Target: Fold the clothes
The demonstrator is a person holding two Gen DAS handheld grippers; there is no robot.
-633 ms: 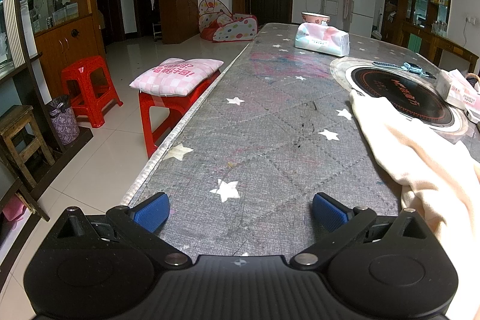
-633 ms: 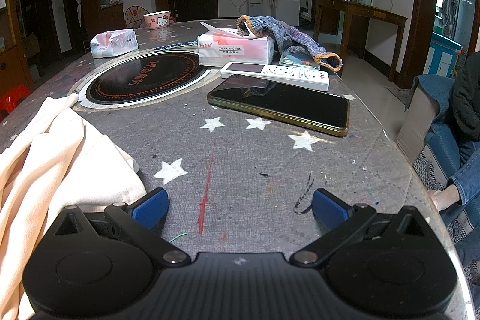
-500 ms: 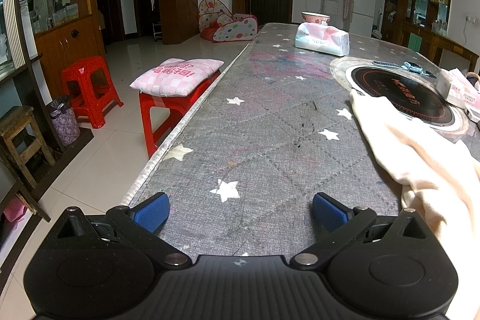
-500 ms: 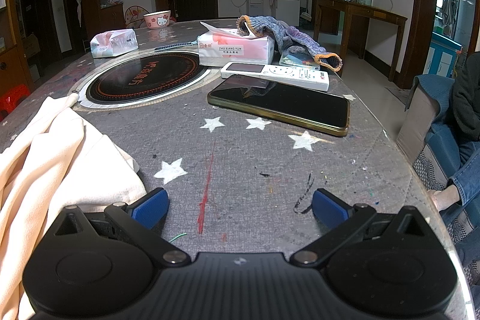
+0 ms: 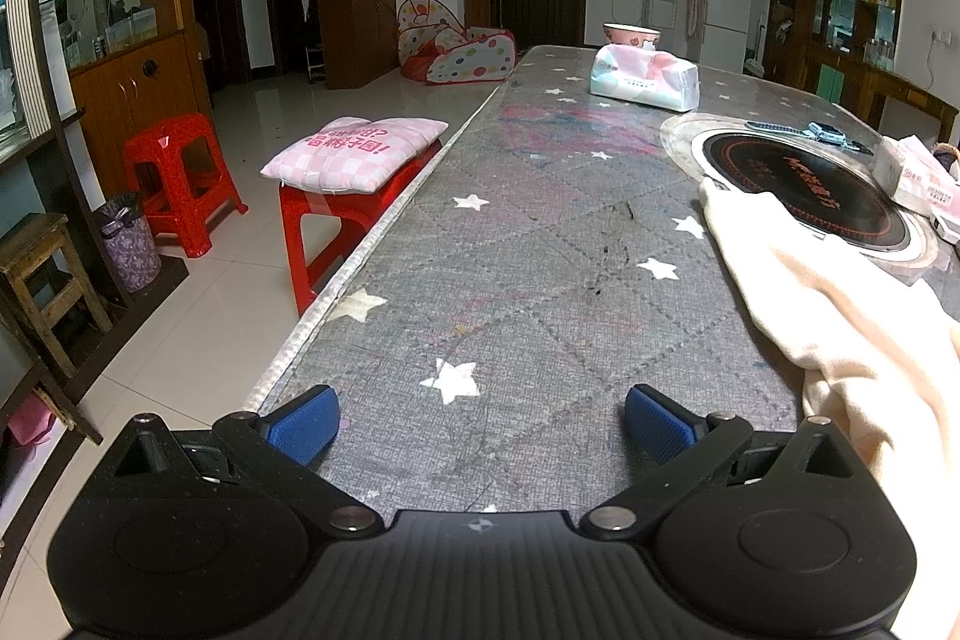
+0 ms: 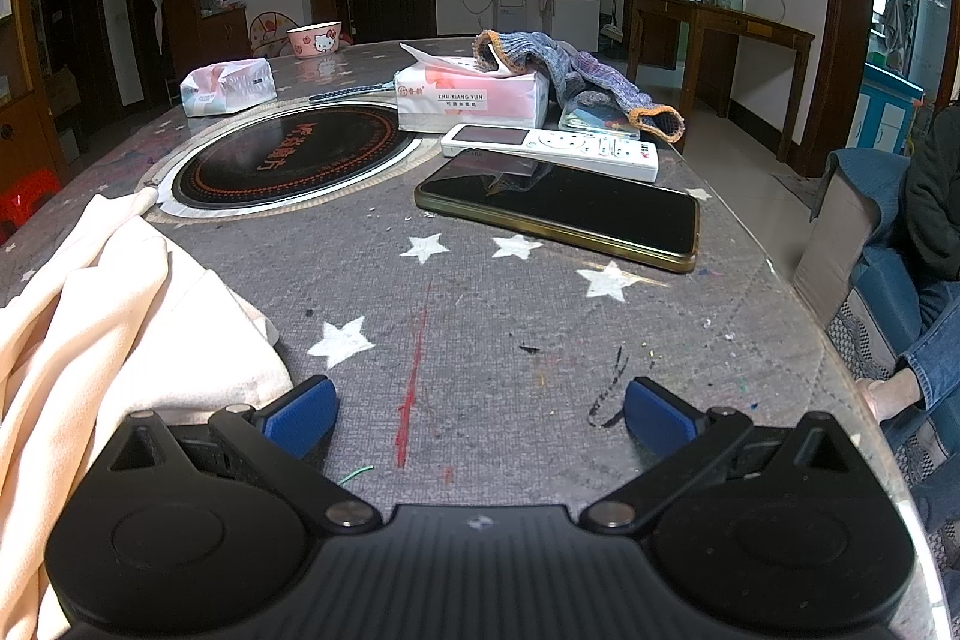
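A cream-coloured garment (image 5: 840, 316) lies crumpled on the grey star-patterned table cover (image 5: 540, 232), at the right of the left wrist view. The same garment (image 6: 96, 328) fills the lower left of the right wrist view. My left gripper (image 5: 480, 421) is open, low over bare cover, with the cloth just right of its right finger. My right gripper (image 6: 480, 415) is open too, and the cloth's edge lies against its left finger (image 6: 300, 415). Nothing sits between either pair of blue pads.
A round black hotplate (image 6: 288, 160) is set into the table beyond the garment. A phone (image 6: 558, 211), a white remote (image 6: 549, 151), two tissue packs (image 6: 471, 97) and a knitted cloth (image 6: 576, 70) lie at the far right. Red stools (image 5: 348, 202) stand left of the table; a seated person's legs (image 6: 918, 340) are at the right.
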